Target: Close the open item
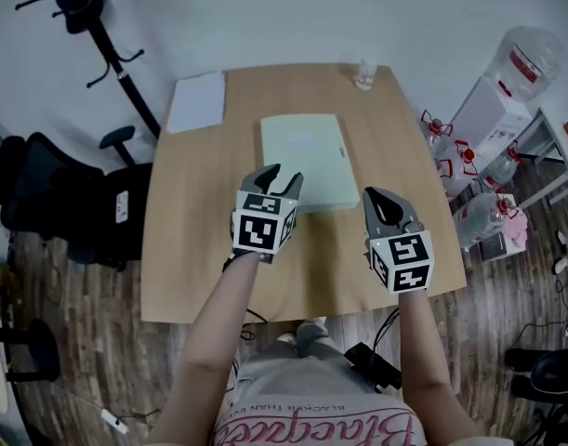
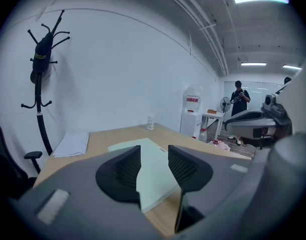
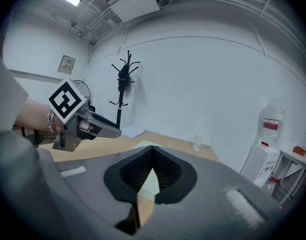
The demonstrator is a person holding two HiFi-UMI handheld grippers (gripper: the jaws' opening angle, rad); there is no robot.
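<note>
Closed pale green folder (image 1: 302,161) lies flat on table (image 1: 195,258), just beyond both grippers.
Left gripper (image 1: 280,177) jaws part-open, empty; right gripper (image 1: 376,196) jaws tip-to-tip, empty.

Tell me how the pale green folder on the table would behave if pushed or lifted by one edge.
The folder lies flat and looks thin, so it would probably slide across the smooth table rather than tip. Lifted by one edge alone, it may flex or fall open. It looks light for its size.
</note>
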